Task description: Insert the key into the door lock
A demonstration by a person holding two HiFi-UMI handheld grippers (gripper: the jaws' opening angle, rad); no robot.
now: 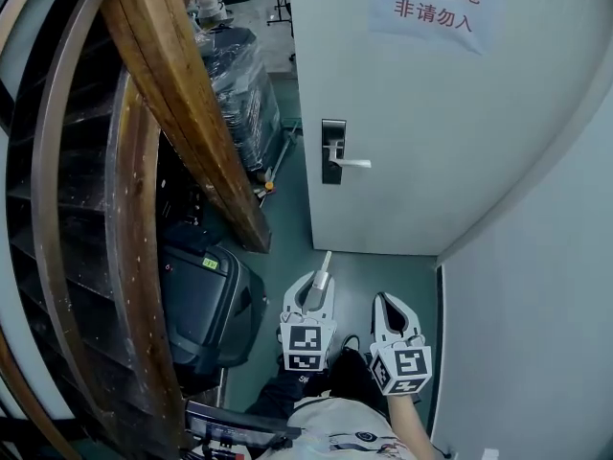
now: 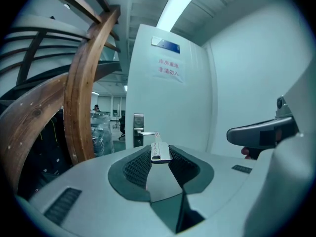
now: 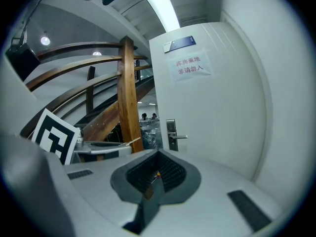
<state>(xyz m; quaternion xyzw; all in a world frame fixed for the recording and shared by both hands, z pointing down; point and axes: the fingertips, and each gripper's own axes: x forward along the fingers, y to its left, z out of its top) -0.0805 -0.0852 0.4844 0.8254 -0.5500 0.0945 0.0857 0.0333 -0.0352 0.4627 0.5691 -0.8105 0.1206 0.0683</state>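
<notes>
A white door (image 1: pixel 412 113) stands ahead with a dark lock plate and silver lever handle (image 1: pixel 332 151), seen also as the lock plate (image 2: pixel 138 130) and lock plate (image 3: pixel 171 134) in the gripper views. My left gripper (image 1: pixel 319 282) is shut on a silver key (image 1: pixel 325 264), whose blade sticks forward toward the door. From the left gripper view the key (image 2: pixel 160 151) lies pinched between the pads, well short of the lock. My right gripper (image 1: pixel 385 302) hangs beside it to the right, jaws shut and holding nothing (image 3: pixel 157 171).
A curved wooden stair rail (image 1: pixel 182 94) rises at the left, close to the door's edge. A black case (image 1: pixel 206 305) sits on the floor below it. A plastic-wrapped stack (image 1: pixel 239 80) stands beyond. A white wall (image 1: pixel 536 286) closes the right side. A paper sign (image 1: pixel 436 3) hangs on the door.
</notes>
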